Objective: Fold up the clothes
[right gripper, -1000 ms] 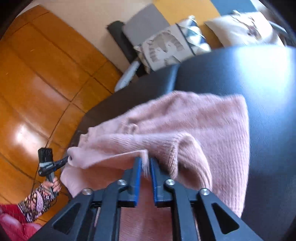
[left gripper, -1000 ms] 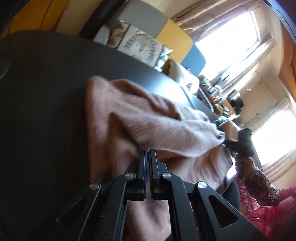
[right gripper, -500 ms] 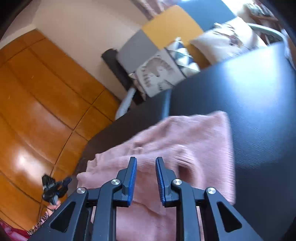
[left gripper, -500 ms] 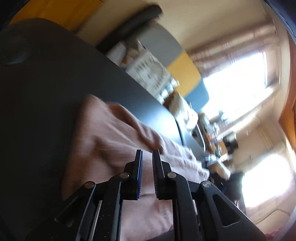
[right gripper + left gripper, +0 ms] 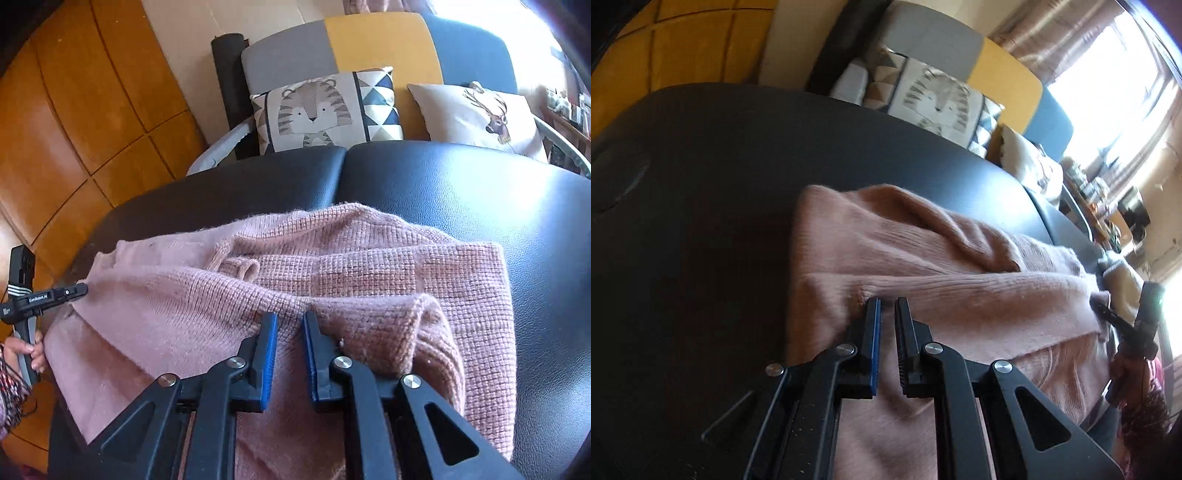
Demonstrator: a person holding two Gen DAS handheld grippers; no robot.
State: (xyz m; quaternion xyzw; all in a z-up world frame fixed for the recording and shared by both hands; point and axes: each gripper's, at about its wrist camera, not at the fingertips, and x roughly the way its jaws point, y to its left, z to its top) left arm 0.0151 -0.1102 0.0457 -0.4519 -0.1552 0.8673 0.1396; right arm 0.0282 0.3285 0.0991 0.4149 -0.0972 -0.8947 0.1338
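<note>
A pink knitted sweater (image 5: 923, 266) lies on a black padded table (image 5: 701, 177), with one layer folded over its lower part. My left gripper (image 5: 887, 300) is slightly open, its tips at the fold's edge with sweater between the jaws. In the right wrist view the sweater (image 5: 351, 266) spreads across the table (image 5: 480, 192). My right gripper (image 5: 290, 314) is open at the folded edge, next to a sleeve cuff (image 5: 417, 332). The left gripper (image 5: 55, 295) shows at the far left, touching the sweater. The right gripper (image 5: 1123, 325) shows at the right of the left wrist view.
A sofa with a tiger cushion (image 5: 317, 110) and a deer cushion (image 5: 476, 114) stands behind the table. Wooden floor (image 5: 74, 129) lies to the left. A bright window (image 5: 1108, 66) and cluttered shelves (image 5: 1108, 206) are at the right.
Both grippers let go of the sweater's folded edge, lifted away, and have come back down to it with jaws apart. The folded layer now lies flat on the sweater.
</note>
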